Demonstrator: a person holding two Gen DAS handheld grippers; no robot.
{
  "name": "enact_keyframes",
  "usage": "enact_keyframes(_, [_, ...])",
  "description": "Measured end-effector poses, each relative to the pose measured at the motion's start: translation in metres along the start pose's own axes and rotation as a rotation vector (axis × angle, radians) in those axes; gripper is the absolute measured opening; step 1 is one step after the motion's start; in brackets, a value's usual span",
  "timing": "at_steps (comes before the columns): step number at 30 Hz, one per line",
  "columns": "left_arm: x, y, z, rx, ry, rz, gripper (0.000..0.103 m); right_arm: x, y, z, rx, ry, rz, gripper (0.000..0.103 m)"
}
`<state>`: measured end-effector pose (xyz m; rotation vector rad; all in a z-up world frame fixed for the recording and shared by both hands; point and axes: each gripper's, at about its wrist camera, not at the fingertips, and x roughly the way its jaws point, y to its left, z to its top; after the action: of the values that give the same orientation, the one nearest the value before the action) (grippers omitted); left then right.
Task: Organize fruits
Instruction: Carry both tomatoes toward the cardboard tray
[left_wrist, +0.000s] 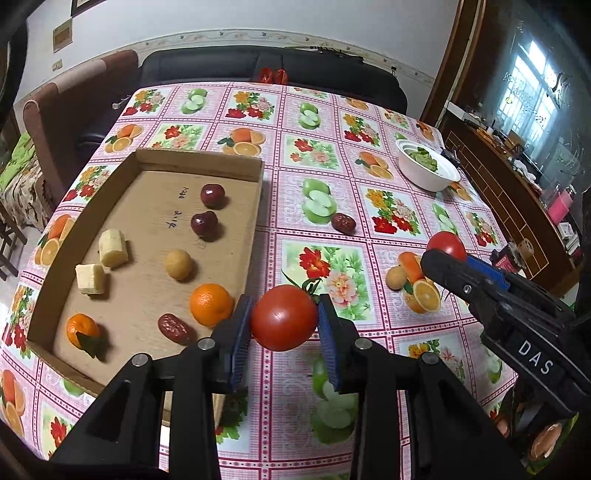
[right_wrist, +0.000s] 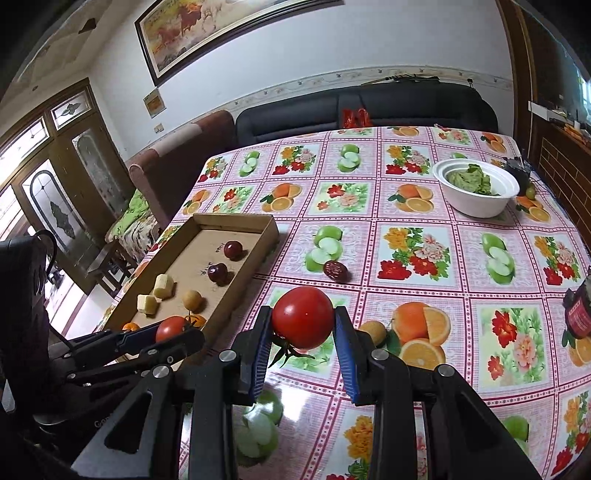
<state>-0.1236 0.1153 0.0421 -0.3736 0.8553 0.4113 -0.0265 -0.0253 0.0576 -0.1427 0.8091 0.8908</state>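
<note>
Both grippers clamp tomatoes: left gripper its tomato, right gripper another tomato. Far left, cardboard tray holds nine pieces; red date and longan remain outside

White letters "DAS" stand on the right gripper body, at four o'clock in the left wrist view. Handwritten marks on the box floor are too small to read.
</note>
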Motion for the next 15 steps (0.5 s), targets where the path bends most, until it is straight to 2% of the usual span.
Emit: enact_keyframes(15, [0.004,0.025,0.002,-0.048,0.011,0.003,0.032,0.017,0.017,0.004,-0.028,0.028,0.019,0.033])
